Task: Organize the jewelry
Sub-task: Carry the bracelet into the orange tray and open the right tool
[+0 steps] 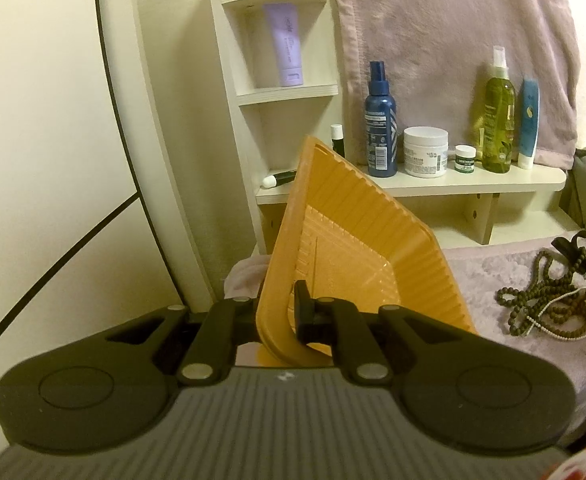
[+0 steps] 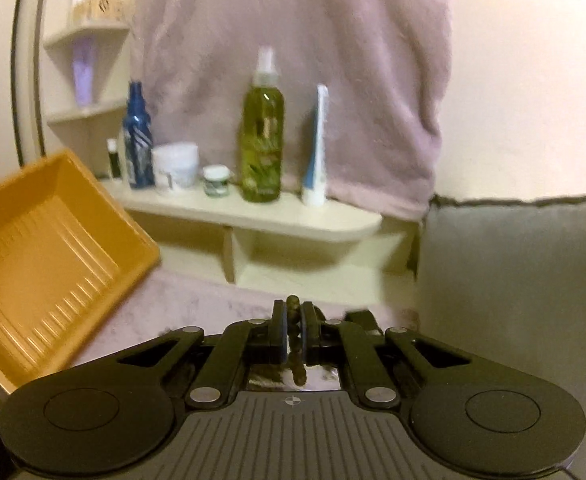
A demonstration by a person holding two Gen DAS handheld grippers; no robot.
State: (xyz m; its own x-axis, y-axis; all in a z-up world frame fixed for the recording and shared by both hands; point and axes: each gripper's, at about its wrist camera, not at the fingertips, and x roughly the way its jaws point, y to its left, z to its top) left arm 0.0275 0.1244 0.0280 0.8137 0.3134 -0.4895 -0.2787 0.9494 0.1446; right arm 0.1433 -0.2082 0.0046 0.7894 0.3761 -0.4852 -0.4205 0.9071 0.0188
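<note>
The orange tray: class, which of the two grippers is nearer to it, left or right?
Left. The left gripper has its fingers clamped on the orange tray rim, holding it tilted. The right gripper is apart from it, off to its right, pinching a strand of dark beads.

Matte black claw (image 2: 292,330) linkages, silver pivot pins, ribbed grey housing (small crosshair mark), blue-edged pads (image 2: 283,334).

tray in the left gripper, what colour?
Orange tray with a ribbed inside, tilted up; the left wrist view shows it best.
</note>
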